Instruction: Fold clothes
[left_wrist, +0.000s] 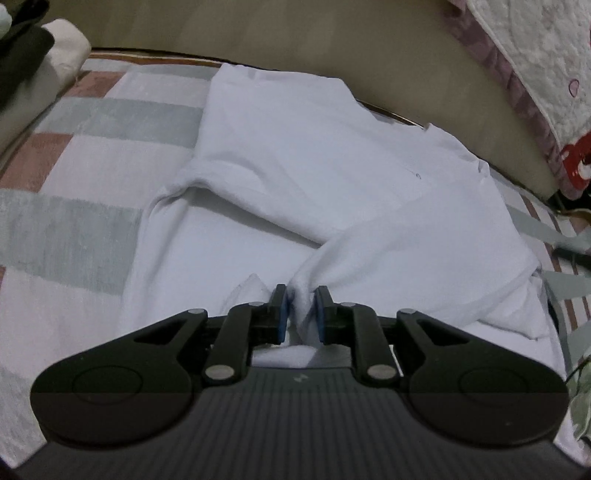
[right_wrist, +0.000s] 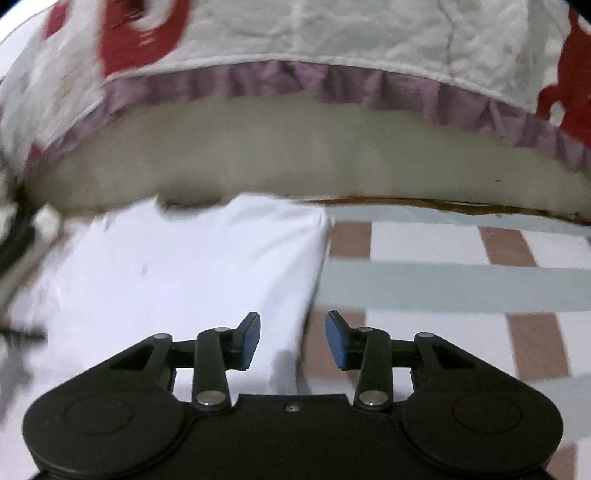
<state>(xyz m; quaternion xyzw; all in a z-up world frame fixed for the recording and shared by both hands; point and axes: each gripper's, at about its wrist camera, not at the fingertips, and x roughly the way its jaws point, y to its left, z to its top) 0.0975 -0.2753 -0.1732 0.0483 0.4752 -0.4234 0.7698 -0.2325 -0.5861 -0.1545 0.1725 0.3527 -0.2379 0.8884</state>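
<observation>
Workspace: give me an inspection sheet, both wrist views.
Surface: checked cover, pink, grey and white blocks.
Job's things: white shirt, partly folded, one fold bunched at the near edge.
Clutter: dark and pale bundle at the far left corner.
Grippers: left claw pinching the bunched shirt fold; right claw open, nothing between its pads.
Cables: nothing seen.
Surroundings: quilt, white and red with a purple frill, above a beige panel.

Left claw (left_wrist: 300, 310) pinches cloth; right claw (right_wrist: 293, 341) gapes empty.
</observation>
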